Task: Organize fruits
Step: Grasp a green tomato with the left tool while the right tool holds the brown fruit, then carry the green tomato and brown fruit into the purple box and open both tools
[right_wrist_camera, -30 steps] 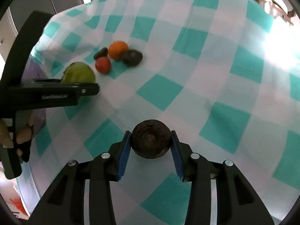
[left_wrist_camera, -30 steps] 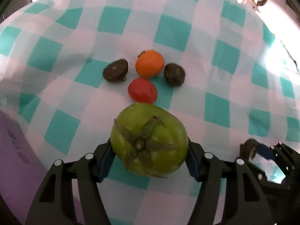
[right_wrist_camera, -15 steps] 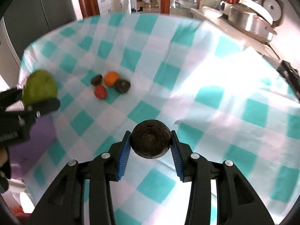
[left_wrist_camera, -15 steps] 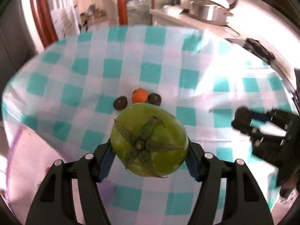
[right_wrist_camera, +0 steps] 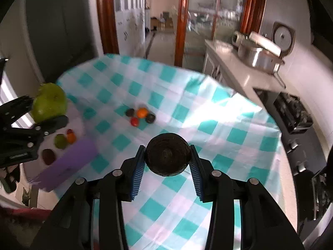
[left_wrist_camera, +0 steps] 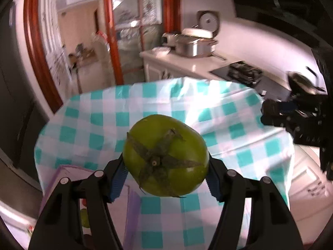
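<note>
My left gripper (left_wrist_camera: 165, 166) is shut on a large green tomato (left_wrist_camera: 166, 156), held high above the checked tablecloth (left_wrist_camera: 239, 114); the same tomato (right_wrist_camera: 50, 104) shows at the left of the right wrist view. My right gripper (right_wrist_camera: 166, 160) is shut on a dark round fruit (right_wrist_camera: 167, 156), also lifted well off the table. An orange fruit (right_wrist_camera: 142, 112), a red tomato (right_wrist_camera: 134, 121) and two dark fruits (right_wrist_camera: 150, 118) lie clustered on the cloth. A purple box (right_wrist_camera: 68, 162) at the table's left edge holds several fruits (right_wrist_camera: 60, 140).
A kitchen counter (right_wrist_camera: 235, 70) with a steel pot (right_wrist_camera: 258, 59) and a stove (right_wrist_camera: 291, 110) runs along the right of the table. A doorway with red-brown frames (right_wrist_camera: 181, 20) lies beyond the far edge. A hand (right_wrist_camera: 8, 173) grips the left tool.
Both grippers rose high off the table with their fruits still held. The view widened from the cloth to the whole table and kitchen, and the purple box came into sight.
</note>
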A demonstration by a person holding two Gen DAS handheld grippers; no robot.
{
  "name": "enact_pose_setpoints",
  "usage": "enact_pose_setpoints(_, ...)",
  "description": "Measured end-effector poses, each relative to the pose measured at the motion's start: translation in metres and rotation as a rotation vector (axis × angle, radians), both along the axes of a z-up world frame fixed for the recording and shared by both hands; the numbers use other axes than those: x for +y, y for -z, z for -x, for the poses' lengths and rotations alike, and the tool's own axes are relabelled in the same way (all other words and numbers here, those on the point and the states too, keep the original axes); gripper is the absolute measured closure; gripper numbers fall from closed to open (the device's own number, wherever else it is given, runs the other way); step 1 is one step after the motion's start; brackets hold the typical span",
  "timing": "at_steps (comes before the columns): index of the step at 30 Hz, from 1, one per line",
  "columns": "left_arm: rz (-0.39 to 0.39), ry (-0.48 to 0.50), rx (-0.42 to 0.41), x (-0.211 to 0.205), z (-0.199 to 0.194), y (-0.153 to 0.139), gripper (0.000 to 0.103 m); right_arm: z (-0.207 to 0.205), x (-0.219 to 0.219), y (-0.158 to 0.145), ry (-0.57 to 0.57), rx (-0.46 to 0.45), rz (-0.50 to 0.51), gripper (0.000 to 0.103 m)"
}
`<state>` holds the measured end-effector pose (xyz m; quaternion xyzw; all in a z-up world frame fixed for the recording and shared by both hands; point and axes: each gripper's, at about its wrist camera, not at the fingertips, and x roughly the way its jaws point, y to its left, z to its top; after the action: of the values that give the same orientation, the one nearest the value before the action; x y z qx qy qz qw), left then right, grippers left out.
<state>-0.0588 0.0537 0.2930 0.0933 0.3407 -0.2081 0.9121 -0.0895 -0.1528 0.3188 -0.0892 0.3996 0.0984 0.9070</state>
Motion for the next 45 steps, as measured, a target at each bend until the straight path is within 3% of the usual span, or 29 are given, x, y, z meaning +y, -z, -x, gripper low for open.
enact_pose_setpoints(7, 0.081, 0.049, -0.047, 0.031, 0.062, -0.030, 0.038, 0.075, 0.004, -0.046, 0.006, -0.065, -0.014, 0.062)
enact_pose_setpoints(12, 0.074, 0.058, -0.087, 0.049, 0.092, -0.033, 0.038, 0.105, 0.003, -0.053, 0.041, -0.096, -0.015, 0.062)
enact_pose_setpoints(19, 0.099, -0.010, -0.097, 0.080, 0.097, -0.024, 0.038, 0.115, 0.012, -0.019, 0.083, -0.079, -0.037, 0.062)
enact_pose_setpoints(27, 0.098, -0.114, -0.008, 0.118, 0.097, 0.015, 0.038, 0.099, 0.043, 0.020, 0.029, 0.009, -0.018, 0.062)
enact_pose_setpoints(36, 0.157, -0.341, 0.083, 0.175, 0.110, 0.063, 0.038, 0.032, 0.164, 0.058, -0.260, 0.118, 0.007, 0.062)
enact_pose_setpoints(45, 0.143, -0.693, 0.233, 0.253, 0.117, 0.114, 0.038, -0.042, 0.326, 0.111, -0.656, 0.209, 0.026, 0.062)
